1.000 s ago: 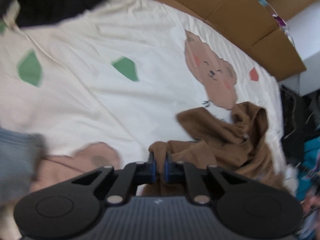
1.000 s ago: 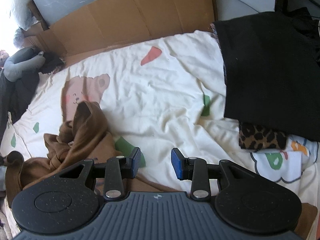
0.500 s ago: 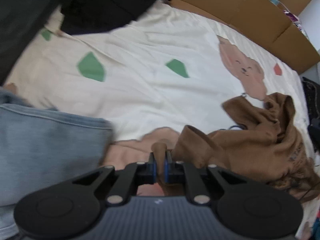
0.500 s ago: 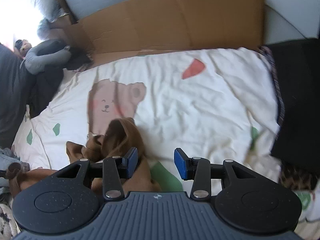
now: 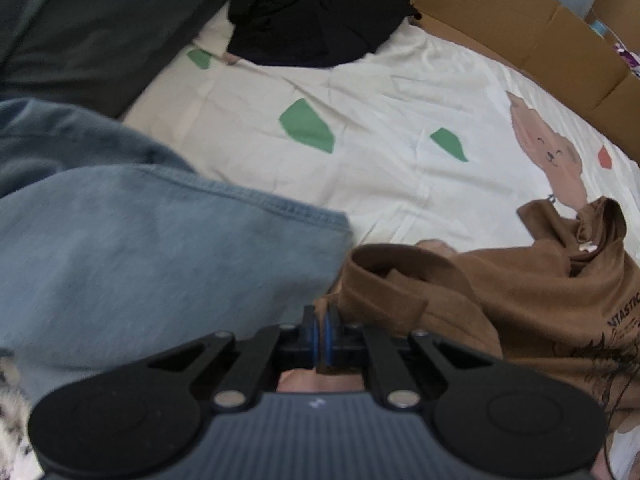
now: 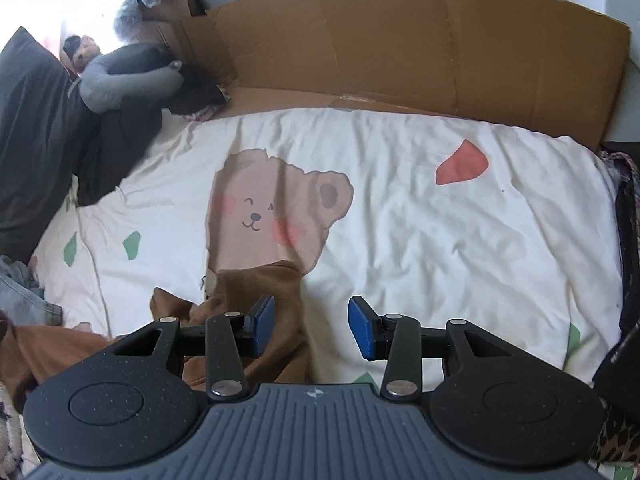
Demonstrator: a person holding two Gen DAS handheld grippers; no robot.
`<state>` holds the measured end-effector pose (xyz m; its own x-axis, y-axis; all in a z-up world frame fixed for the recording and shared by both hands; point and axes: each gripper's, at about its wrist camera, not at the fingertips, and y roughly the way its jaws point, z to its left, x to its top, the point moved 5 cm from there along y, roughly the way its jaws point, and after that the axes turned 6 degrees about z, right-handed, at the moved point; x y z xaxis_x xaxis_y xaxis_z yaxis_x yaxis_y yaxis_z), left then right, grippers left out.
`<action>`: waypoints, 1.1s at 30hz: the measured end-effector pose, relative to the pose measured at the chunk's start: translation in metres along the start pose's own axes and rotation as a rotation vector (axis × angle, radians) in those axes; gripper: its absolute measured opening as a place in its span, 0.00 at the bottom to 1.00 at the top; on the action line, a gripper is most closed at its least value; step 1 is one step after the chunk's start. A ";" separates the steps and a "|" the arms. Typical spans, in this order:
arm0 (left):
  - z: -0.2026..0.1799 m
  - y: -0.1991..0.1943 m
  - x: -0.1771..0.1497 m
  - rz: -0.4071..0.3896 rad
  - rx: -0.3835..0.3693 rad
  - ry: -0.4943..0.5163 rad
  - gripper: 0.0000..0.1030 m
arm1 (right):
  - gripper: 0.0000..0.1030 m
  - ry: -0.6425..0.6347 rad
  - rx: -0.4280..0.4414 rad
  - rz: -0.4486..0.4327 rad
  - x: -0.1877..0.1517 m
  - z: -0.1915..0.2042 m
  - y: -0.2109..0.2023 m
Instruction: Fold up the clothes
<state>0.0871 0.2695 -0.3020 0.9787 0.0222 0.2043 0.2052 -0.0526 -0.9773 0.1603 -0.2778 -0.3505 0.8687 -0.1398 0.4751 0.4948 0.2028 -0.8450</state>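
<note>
A crumpled brown sweatshirt (image 5: 520, 304) with dark print lies on a cream bedsheet (image 5: 380, 120) printed with bears. My left gripper (image 5: 320, 320) is shut on an edge of the sweatshirt, its jaws closing tight, right beside a mass of blue denim (image 5: 160, 260). In the right wrist view the sweatshirt's far end (image 6: 276, 292) lies below the printed bear. My right gripper (image 6: 312, 328) hangs open just over it. Its left finger is above the brown cloth, its right finger above bare sheet (image 6: 440, 240). Nothing is between the pads.
Flattened cardboard (image 6: 400, 40) lines the far edge of the bed. A heap of black clothes (image 5: 312, 12) lies at the sheet's far end. Dark bedding (image 6: 32, 140) and a grey plush toy (image 6: 120, 80) sit far left. A leopard-print cloth (image 6: 616, 440) shows at the right.
My left gripper has dragged the brown sweatshirt's edge toward the denim, which now fills the left of its view. My right gripper swung away from the black pile to above the sweatshirt, jaws slightly wider.
</note>
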 end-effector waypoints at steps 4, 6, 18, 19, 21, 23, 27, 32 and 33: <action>0.014 -0.003 -0.018 0.029 0.031 -0.033 0.03 | 0.46 -0.030 0.016 0.020 0.007 0.008 0.012; 0.021 -0.003 -0.026 0.041 0.051 -0.049 0.03 | 0.46 -0.051 0.025 0.032 0.011 0.015 0.019; 0.062 -0.009 -0.071 0.106 0.118 -0.141 0.02 | 0.55 -0.212 0.110 0.126 0.028 0.061 0.070; 0.062 -0.009 -0.073 0.114 0.114 -0.140 0.02 | 0.56 -0.223 0.111 0.135 0.028 0.061 0.075; 0.061 -0.007 -0.076 0.138 0.098 -0.141 0.02 | 0.56 -0.233 0.114 0.163 0.027 0.061 0.088; 0.059 -0.007 -0.079 0.159 0.075 -0.143 0.03 | 0.56 -0.230 0.117 0.189 0.026 0.061 0.100; 0.056 -0.013 -0.080 0.189 0.051 -0.112 0.10 | 0.56 -0.246 0.138 0.216 0.021 0.063 0.116; 0.063 -0.030 -0.068 0.139 0.030 -0.132 0.18 | 0.47 -0.254 0.155 0.231 0.018 0.065 0.122; 0.062 -0.029 -0.063 0.132 0.024 -0.132 0.18 | 0.42 -0.254 0.157 0.231 0.019 0.065 0.121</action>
<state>0.0184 0.3314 -0.2901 0.9869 0.1471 0.0669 0.0734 -0.0394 -0.9965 0.2381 -0.1929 -0.4277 0.9257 0.1675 0.3390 0.2658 0.3494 -0.8985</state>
